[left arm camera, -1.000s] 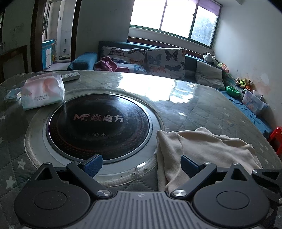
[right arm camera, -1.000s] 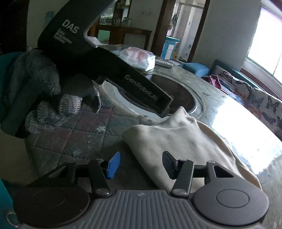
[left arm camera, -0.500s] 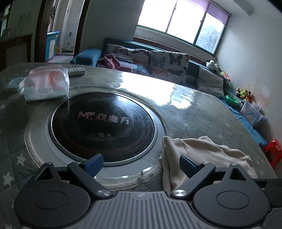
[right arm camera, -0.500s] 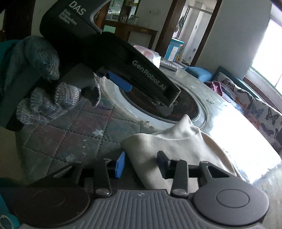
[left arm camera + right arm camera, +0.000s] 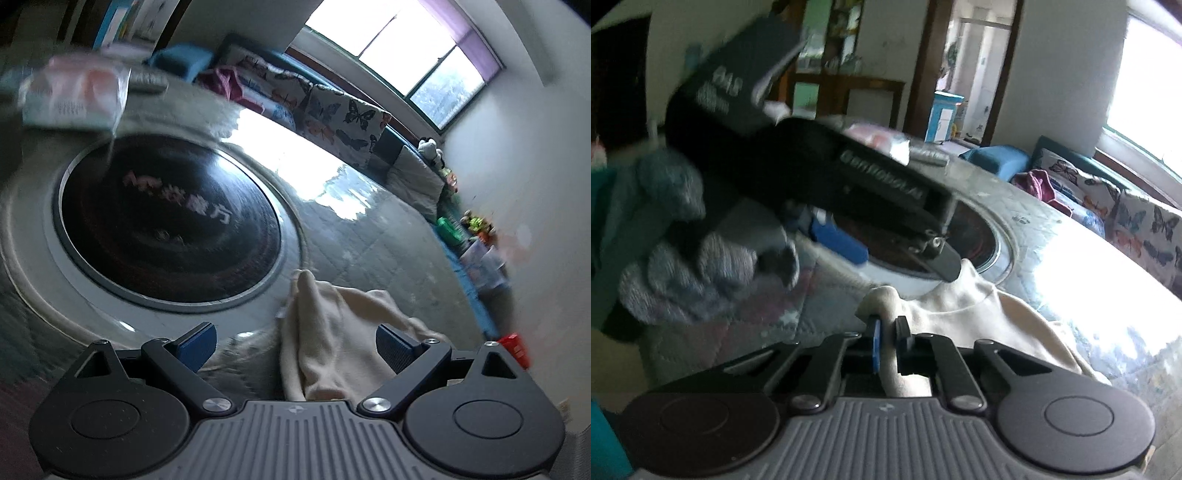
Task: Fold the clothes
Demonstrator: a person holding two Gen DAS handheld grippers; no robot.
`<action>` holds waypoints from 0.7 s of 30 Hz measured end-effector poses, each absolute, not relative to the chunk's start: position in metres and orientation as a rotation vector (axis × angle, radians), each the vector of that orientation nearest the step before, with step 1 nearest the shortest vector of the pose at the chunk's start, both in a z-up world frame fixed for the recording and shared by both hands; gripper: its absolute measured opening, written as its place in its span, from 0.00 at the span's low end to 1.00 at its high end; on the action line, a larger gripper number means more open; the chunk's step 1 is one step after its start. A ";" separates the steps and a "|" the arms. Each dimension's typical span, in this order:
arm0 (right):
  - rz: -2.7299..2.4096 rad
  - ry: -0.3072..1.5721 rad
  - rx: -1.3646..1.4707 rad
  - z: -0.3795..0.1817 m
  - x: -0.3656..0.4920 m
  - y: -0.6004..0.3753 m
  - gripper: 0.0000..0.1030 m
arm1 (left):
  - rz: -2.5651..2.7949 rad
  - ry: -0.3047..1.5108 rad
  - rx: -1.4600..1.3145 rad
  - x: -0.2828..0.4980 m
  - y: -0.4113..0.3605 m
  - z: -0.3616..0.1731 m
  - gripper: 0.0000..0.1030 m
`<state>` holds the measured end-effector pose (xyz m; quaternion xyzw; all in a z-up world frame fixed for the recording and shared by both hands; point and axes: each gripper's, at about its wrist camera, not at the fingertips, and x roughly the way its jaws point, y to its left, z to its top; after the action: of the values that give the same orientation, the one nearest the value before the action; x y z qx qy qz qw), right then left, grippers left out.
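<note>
left hand-held gripper is hanging released, jaws spread wide, over the counter. one blue pad is sitting out over the grey quilted cover, the other over the cream garment; neither looks to be gripping cloth. the round black cooktop is sitting sunk in the counter just left of the garment, the garment's top corner nearly touching its white ring. a tissue pack is lying beyond the cooktop, blurred.

right wrist view: a gloved hand is holding the left unit's black body at far left, with the black tip close to the garment's peak, contact unclear. right hand-held gripper is clenching a raised bunch of the cream garment's near edge, jaws nearly together with cloth pinched between. the rest of the garment is draping right across the counter toward the bright glare. a sofa with butterfly cushions is sitting behind the counter at right.
</note>
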<state>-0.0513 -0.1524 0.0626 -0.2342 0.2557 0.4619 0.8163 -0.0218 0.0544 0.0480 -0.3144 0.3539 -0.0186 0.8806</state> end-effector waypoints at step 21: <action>1.020 0.541 -0.288 0.079 -0.048 -0.200 0.07 | -0.156 0.857 -1.036 0.011 0.059 0.005 0.31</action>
<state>-0.0483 -0.2004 0.0794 -0.1357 0.2550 0.4806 0.8280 0.0113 0.0586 0.0049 -0.4795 0.3964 -0.0720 0.7796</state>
